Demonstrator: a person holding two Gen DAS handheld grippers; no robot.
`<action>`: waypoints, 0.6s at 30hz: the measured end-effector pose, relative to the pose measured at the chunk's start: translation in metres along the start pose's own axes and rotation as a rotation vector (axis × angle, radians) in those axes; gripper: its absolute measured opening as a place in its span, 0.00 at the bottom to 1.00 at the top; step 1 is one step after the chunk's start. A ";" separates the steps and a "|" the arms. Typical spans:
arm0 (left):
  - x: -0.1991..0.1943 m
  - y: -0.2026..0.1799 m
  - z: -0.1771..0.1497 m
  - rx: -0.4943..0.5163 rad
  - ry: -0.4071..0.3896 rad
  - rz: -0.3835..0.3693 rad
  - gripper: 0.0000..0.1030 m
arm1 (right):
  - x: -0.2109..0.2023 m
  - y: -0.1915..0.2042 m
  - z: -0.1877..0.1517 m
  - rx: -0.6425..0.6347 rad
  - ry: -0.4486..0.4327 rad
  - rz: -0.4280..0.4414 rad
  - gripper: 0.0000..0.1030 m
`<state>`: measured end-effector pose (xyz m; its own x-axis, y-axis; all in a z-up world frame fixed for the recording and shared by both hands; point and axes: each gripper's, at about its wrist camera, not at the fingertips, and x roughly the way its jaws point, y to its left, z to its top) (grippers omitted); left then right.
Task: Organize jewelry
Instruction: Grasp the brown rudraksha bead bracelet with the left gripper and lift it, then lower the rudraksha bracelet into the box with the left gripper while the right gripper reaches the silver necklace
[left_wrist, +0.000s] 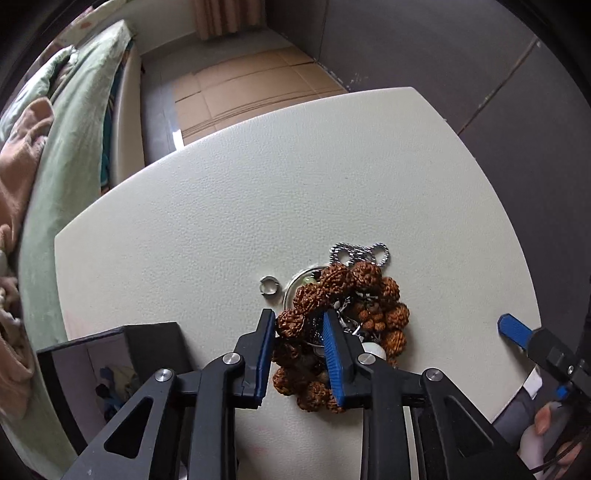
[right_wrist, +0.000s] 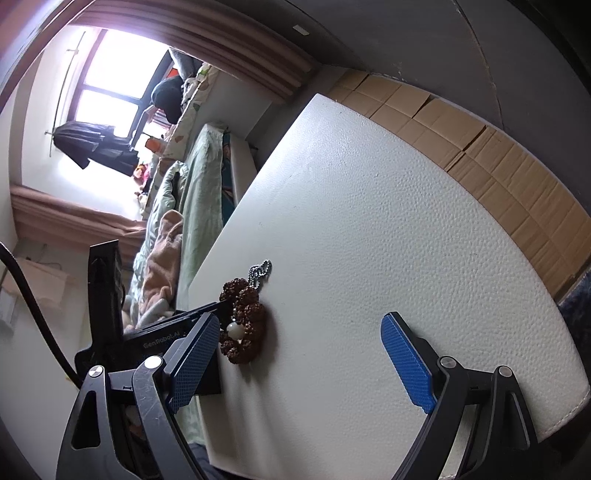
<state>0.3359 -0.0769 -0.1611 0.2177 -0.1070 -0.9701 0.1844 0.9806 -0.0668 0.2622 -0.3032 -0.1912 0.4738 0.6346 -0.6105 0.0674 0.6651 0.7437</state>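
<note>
A brown bead bracelet (left_wrist: 354, 306) of large rough seeds lies piled on the white table (left_wrist: 221, 221), over a silver bangle (left_wrist: 291, 284) and a silver ball chain (left_wrist: 360, 253). A small silver ring (left_wrist: 269, 286) lies just left of the pile. My left gripper (left_wrist: 299, 332) straddles the near beads of the bracelet, its blue pads partly closed around them. My right gripper (right_wrist: 299, 350) is wide open and empty over the table, to the right of the pile (right_wrist: 243, 321); one of its fingers shows in the left wrist view (left_wrist: 513, 330).
An open black jewelry box (left_wrist: 110, 354) stands at the table's near left corner, also seen in the right wrist view (right_wrist: 107, 295). A bed with green bedding (left_wrist: 74, 147) lies left of the table. Cardboard (left_wrist: 240, 92) covers the floor beyond it.
</note>
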 end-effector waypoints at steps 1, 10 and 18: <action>-0.001 -0.004 -0.001 0.009 -0.001 -0.012 0.21 | 0.000 0.000 0.001 0.001 0.001 0.003 0.87; -0.035 -0.028 -0.016 0.018 -0.088 -0.125 0.20 | 0.002 0.001 0.001 -0.007 0.001 0.007 0.87; -0.102 -0.024 -0.017 0.040 -0.204 -0.191 0.20 | 0.000 -0.002 0.003 0.000 -0.020 0.030 0.87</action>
<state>0.2932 -0.0873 -0.0645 0.3628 -0.3240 -0.8737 0.2776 0.9326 -0.2305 0.2649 -0.3054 -0.1920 0.4929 0.6466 -0.5823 0.0526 0.6458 0.7617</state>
